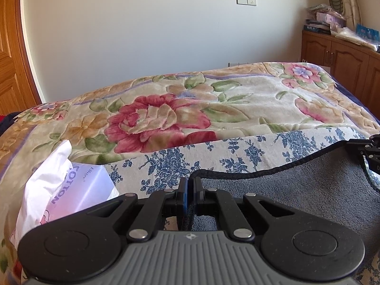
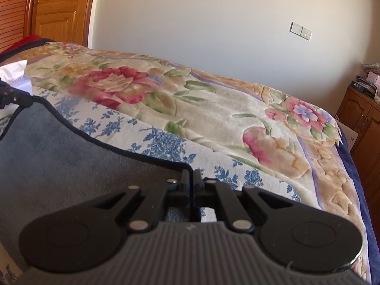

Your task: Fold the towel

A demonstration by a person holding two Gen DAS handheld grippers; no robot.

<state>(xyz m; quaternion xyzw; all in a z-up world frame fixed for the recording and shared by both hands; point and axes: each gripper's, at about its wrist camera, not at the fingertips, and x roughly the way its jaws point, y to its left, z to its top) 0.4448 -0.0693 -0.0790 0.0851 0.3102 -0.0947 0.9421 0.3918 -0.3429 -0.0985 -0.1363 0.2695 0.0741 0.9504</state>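
A grey towel with a dark stitched edge is held up over the bed. My left gripper is shut on its left corner. In the right wrist view the towel hangs to the left, and my right gripper is shut on its right corner. The towel's top edge sags between the two grippers. The right gripper also shows at the right edge of the left wrist view, and the left gripper at the left edge of the right wrist view.
Below lies a blue-flowered white sheet and a big floral blanket on the bed. A white plastic bag sits at the left. A wooden cabinet stands at the right, a wooden door at the left.
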